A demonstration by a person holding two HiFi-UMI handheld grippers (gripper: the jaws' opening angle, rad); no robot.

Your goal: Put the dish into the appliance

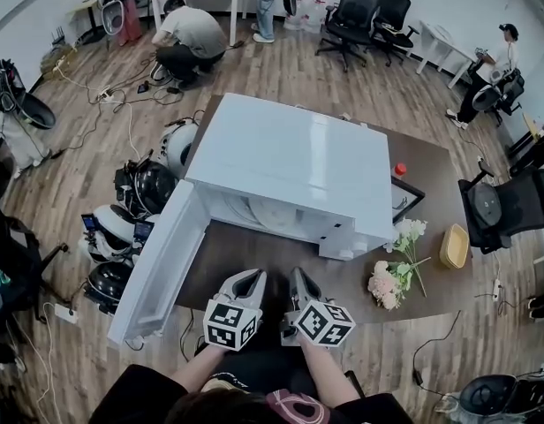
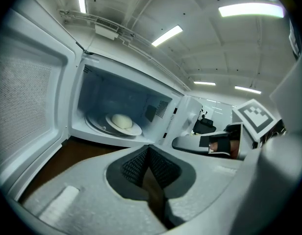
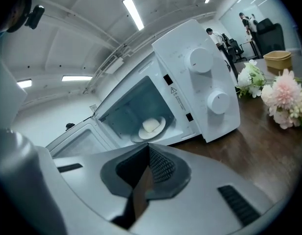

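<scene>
Inside the microwave (image 1: 290, 170), on the turntable, sits the dish (image 2: 122, 123) with a pale round lump on it, so placement looks done. Left gripper (image 1: 253, 279) and right gripper (image 1: 298, 277) hover side by side over the table (image 1: 254, 254), at 6 o'clock from the open cavity and well apart from the dish. My fingers on both are pressed together with nothing between them.

Door (image 1: 157, 268) hangs wide open, swung out toward 8 o'clock from the cavity. My read is that the remaining step is closing it.

Next move: take the left gripper round to the door's outer face and push it through its arc toward the cavity. Pressed-together fingers work fine as a pusher. Keep the right gripper out of the swing path. Push gently so the microwave doesn't slide toward the flowers (image 1: 391, 276) at 3 o'clock.
</scene>
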